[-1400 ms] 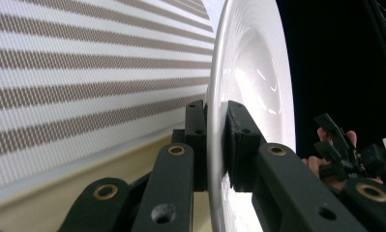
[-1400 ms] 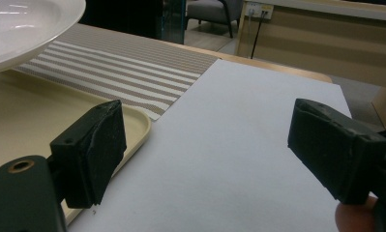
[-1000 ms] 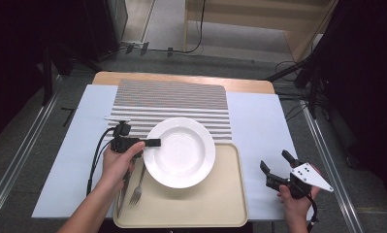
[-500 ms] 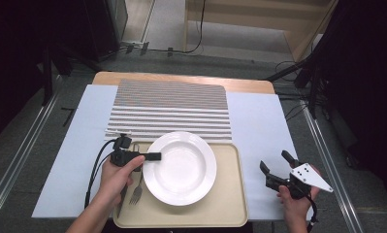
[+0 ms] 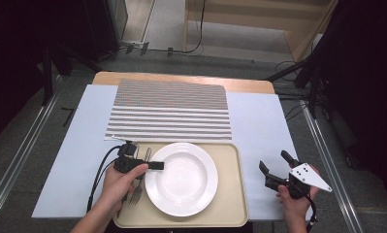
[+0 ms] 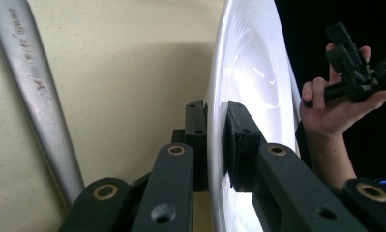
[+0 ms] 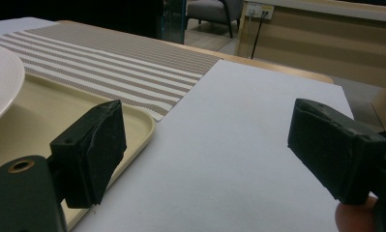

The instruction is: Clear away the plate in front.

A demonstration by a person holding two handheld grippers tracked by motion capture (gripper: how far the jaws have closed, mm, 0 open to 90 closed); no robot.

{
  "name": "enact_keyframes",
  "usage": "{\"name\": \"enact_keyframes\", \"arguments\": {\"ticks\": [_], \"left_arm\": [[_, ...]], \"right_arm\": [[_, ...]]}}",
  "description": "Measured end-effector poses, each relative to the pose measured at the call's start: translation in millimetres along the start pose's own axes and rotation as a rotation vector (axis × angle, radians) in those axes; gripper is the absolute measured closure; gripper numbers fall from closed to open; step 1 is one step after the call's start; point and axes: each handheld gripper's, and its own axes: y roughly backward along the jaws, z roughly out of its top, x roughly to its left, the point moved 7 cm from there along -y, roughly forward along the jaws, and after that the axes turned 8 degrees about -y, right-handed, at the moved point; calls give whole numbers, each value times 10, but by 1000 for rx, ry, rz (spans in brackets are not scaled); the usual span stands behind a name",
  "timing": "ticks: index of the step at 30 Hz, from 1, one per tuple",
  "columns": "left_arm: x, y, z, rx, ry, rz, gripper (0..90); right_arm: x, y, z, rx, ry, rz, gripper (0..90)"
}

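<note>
Lower centre of the high view: left gripper (image 5: 154,165) clamped on a white plate's (image 5: 181,178) rim; right gripper (image 5: 274,170) jaws apart, empty. The thin-edge grip could slip, dropping the plate onto the fork (image 5: 137,187) on the tray (image 5: 230,213).

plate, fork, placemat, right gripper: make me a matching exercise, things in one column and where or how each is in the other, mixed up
Things:
1. white plate
2. fork
3. striped placemat
4. right gripper

States:
A. jaws apart, holding nothing, beside the tray
B. flat on the table beyond the tray
C. rim pinched by the left gripper
D. lying on the tray left of the plate

Pairs: 1-C, 2-D, 3-B, 4-A
</note>
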Motion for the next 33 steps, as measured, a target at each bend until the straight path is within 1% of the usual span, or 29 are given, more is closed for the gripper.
{"name": "enact_keyframes", "arguments": {"ticks": [6,9,13,14,15,17,19,21,22,23,24,26,27,29,31,33], "left_arm": [[54,-26,9,10,37,-17,798],[52,-30,15,8,26,-10,795],[36,-28,17,-10,14,5,787],[35,-24,18,-13,5,11,785],[29,-23,21,-18,-10,30,779],[15,-27,17,-19,-62,97,746],[9,-34,8,-20,-92,131,713],[16,-54,-2,-7,-135,185,678],[17,-63,-8,-4,-149,216,666],[6,-70,-16,-4,-169,232,659],[-1,-74,-21,-4,-184,246,626],[-5,-74,-31,-9,-220,293,593],[-12,-64,-29,-14,-237,302,555],[-23,-45,-22,-19,-252,315,538],[-49,-8,1,-39,-274,326,467],[-79,38,23,-72,-298,335,409]], "right_arm": [[-5,5,3,-1,-5,-2,139],[-8,6,6,-4,-3,-4,139],[-5,14,6,-2,0,-6,139],[-9,17,7,-4,1,-6,139],[-13,16,6,-4,0,-5,139],[-20,14,0,-2,-5,-8,139],[-17,13,1,-3,-5,-8,139],[-14,11,3,-4,-4,-6,138],[-19,9,3,-5,-13,-5,139],[-22,6,1,-5,-27,-1,139],[-23,2,0,-5,-37,1,139],[-15,-8,-1,-4,-24,3,139],[-11,-11,-5,-2,-16,1,139],[-5,-11,-9,0,-15,0,139],[-6,-5,-7,-1,-13,-1,139],[0,6,-4,-3,-10,-3,139]]}}
